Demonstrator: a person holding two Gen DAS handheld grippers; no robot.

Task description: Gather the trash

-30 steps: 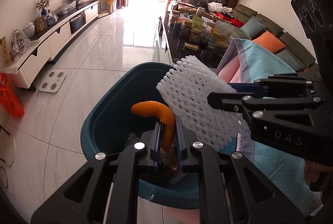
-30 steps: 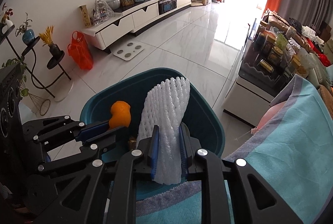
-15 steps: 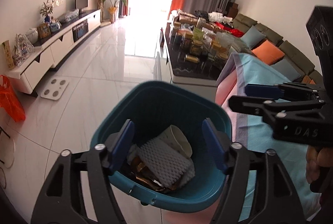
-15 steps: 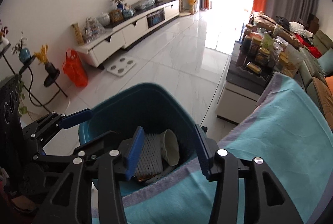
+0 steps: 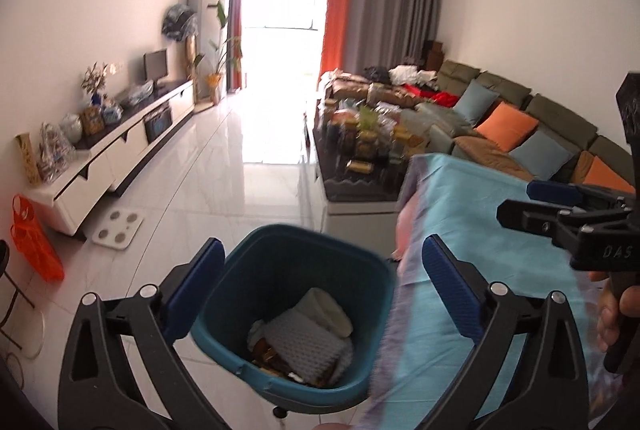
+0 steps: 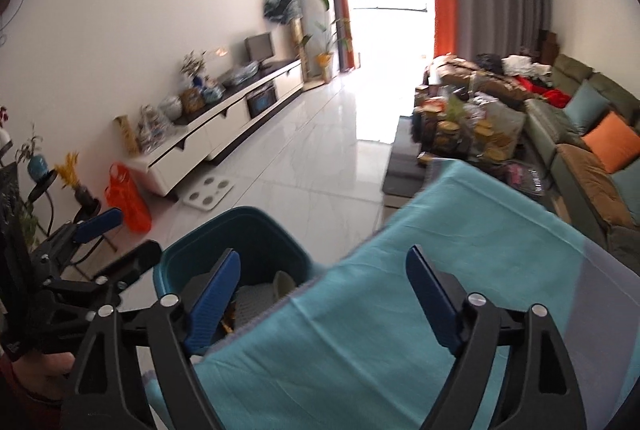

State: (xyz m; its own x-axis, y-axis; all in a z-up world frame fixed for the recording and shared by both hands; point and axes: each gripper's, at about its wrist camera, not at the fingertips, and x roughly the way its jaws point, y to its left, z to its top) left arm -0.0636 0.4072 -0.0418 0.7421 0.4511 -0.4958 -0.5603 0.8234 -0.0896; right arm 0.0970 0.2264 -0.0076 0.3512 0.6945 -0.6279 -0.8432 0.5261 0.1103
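A dark teal trash bin point(image 5: 256, 262) stands on the floor beside the table; it also shows in the right wrist view point(image 6: 256, 230). Inside lie a white foam net point(image 5: 306, 344), a pale cup-like piece point(image 5: 326, 310) and brown scraps. My left gripper point(image 5: 324, 286) is open and empty above the bin. My right gripper point(image 6: 324, 294) is open and empty over the table edge, to the right of the bin; it shows at the right of the left wrist view point(image 5: 536, 202).
A teal cloth point(image 6: 400, 310) covers the table. A coffee table point(image 5: 360, 166) crowded with jars stands ahead, a sofa point(image 5: 520, 126) at right, a white TV cabinet point(image 5: 120, 150) at left. A floor scale point(image 5: 118, 230) and an orange bag point(image 5: 32, 238) are on the white floor.
Both grippers opened and dropped the orange peel and the white foam net into the bin, then pulled up and back. The right gripper moved right over the cloth.
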